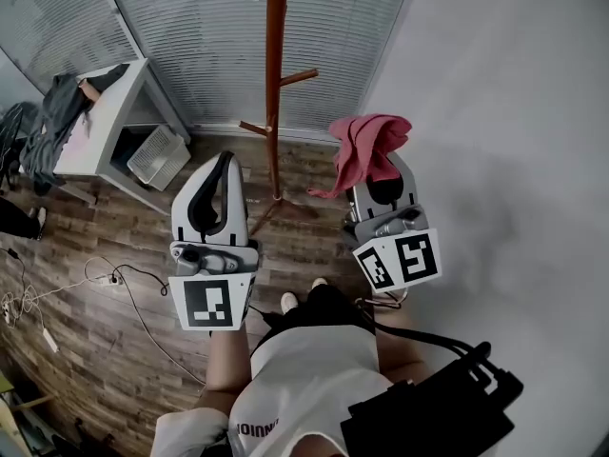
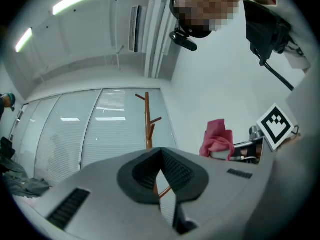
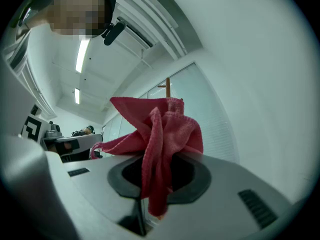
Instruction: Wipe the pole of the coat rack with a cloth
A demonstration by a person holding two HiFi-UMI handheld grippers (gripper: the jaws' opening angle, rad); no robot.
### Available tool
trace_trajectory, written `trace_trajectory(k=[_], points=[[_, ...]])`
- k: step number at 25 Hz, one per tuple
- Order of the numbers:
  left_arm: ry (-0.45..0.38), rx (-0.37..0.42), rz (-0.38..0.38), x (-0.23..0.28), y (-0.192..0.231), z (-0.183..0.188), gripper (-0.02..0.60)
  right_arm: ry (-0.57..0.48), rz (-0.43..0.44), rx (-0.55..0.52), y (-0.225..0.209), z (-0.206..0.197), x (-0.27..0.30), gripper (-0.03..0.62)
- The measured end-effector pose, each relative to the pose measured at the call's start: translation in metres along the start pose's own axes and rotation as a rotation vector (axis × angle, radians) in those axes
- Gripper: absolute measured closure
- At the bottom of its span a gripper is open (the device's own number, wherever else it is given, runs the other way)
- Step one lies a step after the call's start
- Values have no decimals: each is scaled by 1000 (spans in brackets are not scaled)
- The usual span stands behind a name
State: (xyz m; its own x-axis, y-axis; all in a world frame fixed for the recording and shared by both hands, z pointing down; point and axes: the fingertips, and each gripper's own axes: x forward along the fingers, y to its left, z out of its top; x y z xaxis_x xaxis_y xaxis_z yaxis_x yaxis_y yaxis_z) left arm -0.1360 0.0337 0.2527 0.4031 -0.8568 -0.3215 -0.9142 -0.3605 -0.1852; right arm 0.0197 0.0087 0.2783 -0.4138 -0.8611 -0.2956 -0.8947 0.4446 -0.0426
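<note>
The brown wooden coat rack pole (image 1: 275, 84) stands straight ahead on the wood floor, with short pegs on its sides. It also shows beyond the left jaws as the coat rack (image 2: 148, 126), and its top (image 3: 168, 87) peeks over the cloth. My right gripper (image 1: 383, 171) is shut on a pink-red cloth (image 1: 368, 149), which bunches up over its tips, to the right of the pole and apart from it. The cloth (image 3: 161, 136) hangs out of the jaws. My left gripper (image 1: 225, 162), left of the pole, is shut and holds nothing; its tips (image 2: 161, 152) meet.
A white table (image 1: 122, 103) with dark clothes heaped on it stands at the left, a white basket (image 1: 157, 156) under it. Cables (image 1: 114, 279) trail over the floor. Blinds cover the window behind the rack. A white wall (image 1: 514, 112) runs along the right.
</note>
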Motion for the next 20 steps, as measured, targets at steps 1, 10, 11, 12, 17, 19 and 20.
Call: trace_trajectory(k=[1,10,11,12,17,19,20], points=[[9,-10,-2,1,-1,-4,581,9,0,2,-1,-3,1,508],[66,3,38,40,-3,-41,581,63,61,44,-36,-42,36,508],[72,11,44,47,-3,-44,581,68,68,51,-42,-47,41,508],[79,20,51,54,-2,-48,581,72,76,59,-47,-51,47,508],[28,102,62,98,7,-47,581,92,115,73,-74,-62,82,508],[30,117,81,109,9,-49,581,95,131,77,-83,-63,92,508],[35,120,94,113,9,-50,581,97,143,78,-87,-64,96,508]])
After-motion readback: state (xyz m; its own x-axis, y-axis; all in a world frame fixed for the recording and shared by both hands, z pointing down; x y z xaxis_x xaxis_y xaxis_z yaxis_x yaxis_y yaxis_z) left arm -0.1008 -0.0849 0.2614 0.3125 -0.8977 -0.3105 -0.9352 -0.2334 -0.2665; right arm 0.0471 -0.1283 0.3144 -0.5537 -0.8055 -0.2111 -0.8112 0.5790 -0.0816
